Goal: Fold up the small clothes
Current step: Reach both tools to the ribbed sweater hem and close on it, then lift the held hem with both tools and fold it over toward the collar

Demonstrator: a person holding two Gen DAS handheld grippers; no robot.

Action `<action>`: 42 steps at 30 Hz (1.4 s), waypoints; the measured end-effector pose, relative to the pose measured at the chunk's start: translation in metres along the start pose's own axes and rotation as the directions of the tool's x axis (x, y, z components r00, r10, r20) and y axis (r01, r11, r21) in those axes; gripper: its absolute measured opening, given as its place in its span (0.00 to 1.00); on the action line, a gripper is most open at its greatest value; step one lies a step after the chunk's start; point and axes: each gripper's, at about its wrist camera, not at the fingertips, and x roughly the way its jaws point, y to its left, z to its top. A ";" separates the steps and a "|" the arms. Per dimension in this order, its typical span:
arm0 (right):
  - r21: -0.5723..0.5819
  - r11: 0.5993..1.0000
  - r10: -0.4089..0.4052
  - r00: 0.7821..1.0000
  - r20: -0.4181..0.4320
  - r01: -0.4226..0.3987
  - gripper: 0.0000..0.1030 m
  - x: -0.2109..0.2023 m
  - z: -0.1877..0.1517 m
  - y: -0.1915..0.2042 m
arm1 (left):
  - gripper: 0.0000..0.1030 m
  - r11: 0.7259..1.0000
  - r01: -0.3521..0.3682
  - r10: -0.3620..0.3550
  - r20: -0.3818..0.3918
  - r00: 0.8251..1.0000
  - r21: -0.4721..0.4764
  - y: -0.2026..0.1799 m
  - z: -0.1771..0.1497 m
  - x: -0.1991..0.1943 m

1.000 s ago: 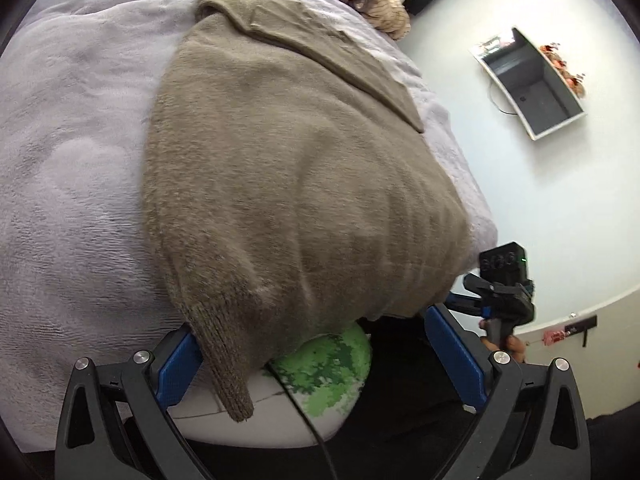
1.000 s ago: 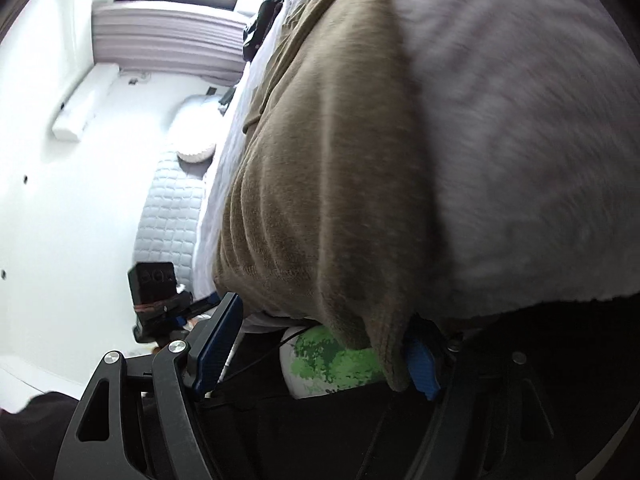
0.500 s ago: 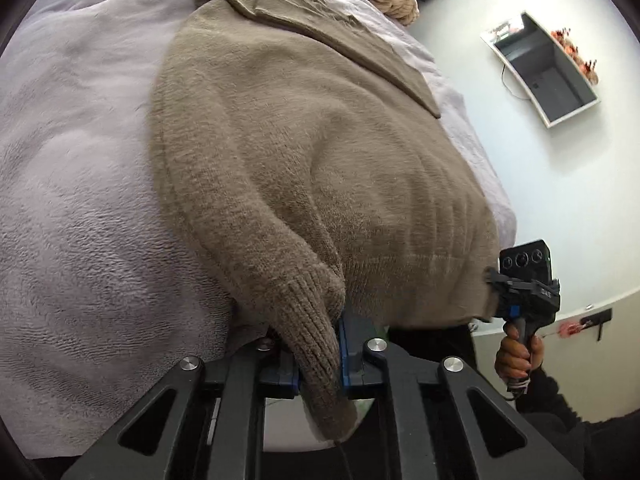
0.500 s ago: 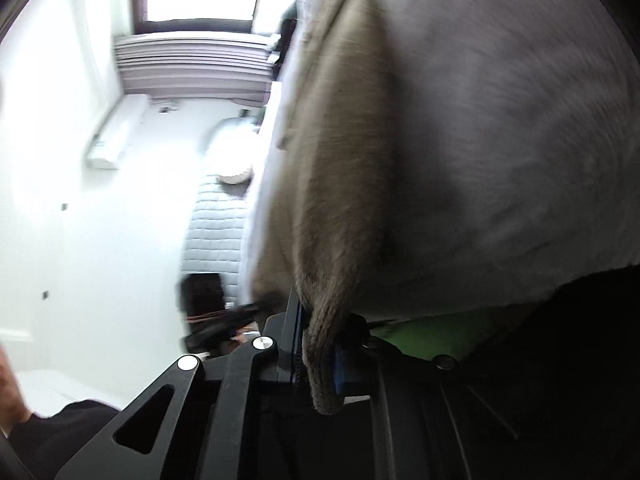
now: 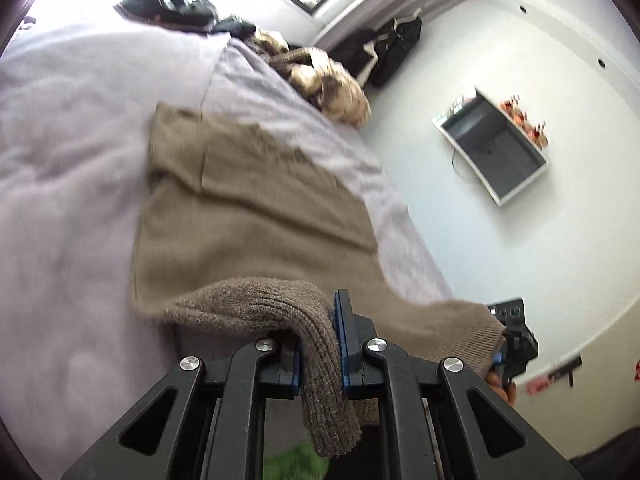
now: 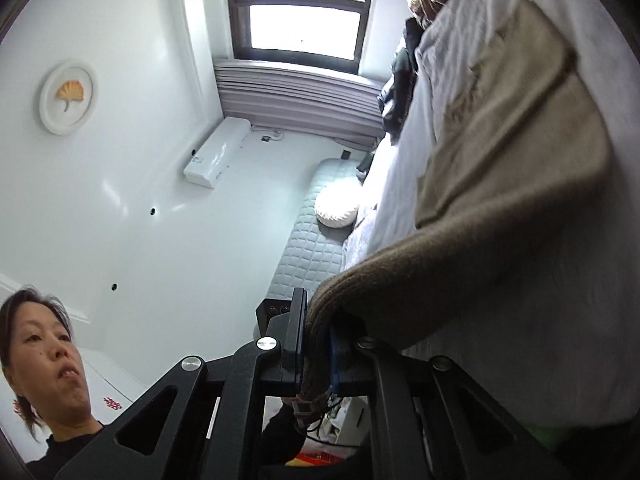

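You hold the near hem of a taupe knit sweater [image 5: 248, 232] pinched at both corners, and the fold is just getting under way. The left hand-held gripper [image 5: 318, 350] is clamped on a ribbed corner of the hem, its blue pads squeezing the thick knit, with a cuff-like tail hanging below the jaws. The right hand-held gripper [image 6: 316, 354] bites the opposite corner the same way; in the left wrist view it shows at the far end of the raised hem [image 5: 514, 344]. Both sets of jaws have just been closing, and each now has fabric between them.

The rest of the sweater lies spread on the bed [image 5: 68, 184], over a pale lilac fleece blanket with a soft, brushed nap. Its far end already appears to carry a folded-in panel, though motion blur makes that layer hard to read.

The next move likely calls for carrying both corners level and together toward the far end, keeping the hem taut so the heavy, floppy knit lands square rather than sagging in the middle. The yarn is fuzzy and stretchy, so an uneven pull could skew the crease.
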 end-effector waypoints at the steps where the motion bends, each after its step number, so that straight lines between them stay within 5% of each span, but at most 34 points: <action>1: -0.001 1.000 0.006 1.000 0.010 -0.006 0.10 0.000 0.015 0.002 | 0.14 1.000 0.001 -0.001 0.015 1.000 -0.006 0.001 0.010 0.001; 12: -0.020 1.000 -0.017 0.996 0.088 0.018 0.10 0.038 0.162 0.010 | 0.14 0.997 -0.070 0.066 0.100 0.993 0.034 0.003 0.144 0.052; 17: 0.066 0.991 -0.128 0.983 0.132 0.120 0.10 0.061 0.231 -0.041 | 0.14 0.989 -0.142 0.138 0.079 0.987 0.039 0.028 0.205 0.109; 25: 0.330 0.883 -0.382 0.920 0.090 0.334 0.10 0.090 0.267 -0.191 | 0.14 0.954 -0.295 0.298 -0.088 0.950 0.046 0.095 0.210 0.222; 28: 0.372 0.871 -0.381 0.920 0.095 0.322 0.10 0.090 0.271 -0.210 | 0.20 0.943 -0.332 0.334 -0.117 0.935 0.036 0.113 0.207 0.239; 33: 0.360 0.890 -0.346 0.928 0.135 0.279 0.16 0.088 0.286 -0.207 | 0.20 0.950 -0.311 0.312 -0.116 0.943 0.023 0.116 0.209 0.236; 35: 0.364 0.887 -0.356 0.922 0.151 0.283 0.27 0.088 0.294 -0.203 | 0.20 0.947 -0.317 0.320 -0.111 0.941 0.046 0.110 0.211 0.234; 37: 0.360 0.885 -0.373 0.912 0.170 0.295 0.51 0.089 0.302 -0.201 | 0.21 0.948 -0.314 0.318 -0.111 0.942 0.054 0.106 0.212 0.231; 38: 0.354 0.888 -0.374 0.910 0.181 0.294 0.56 0.089 0.305 -0.199 | 0.23 0.948 -0.313 0.317 -0.112 0.942 0.053 0.105 0.213 0.231; 39: 0.348 0.890 -0.376 0.907 0.191 0.295 0.59 0.089 0.307 -0.196 | 0.43 0.949 -0.312 0.316 -0.113 0.942 0.052 0.104 0.215 0.228; 40: 0.342 0.886 -0.394 0.899 0.193 0.314 0.60 0.088 0.311 -0.192 | 0.76 0.946 -0.320 0.324 -0.105 0.940 0.053 0.103 0.215 0.226; 42: 0.333 0.879 -0.418 0.888 0.190 0.343 0.60 0.086 0.314 -0.187 | 0.90 0.924 -0.374 0.377 -0.031 0.926 0.075 0.096 0.217 0.217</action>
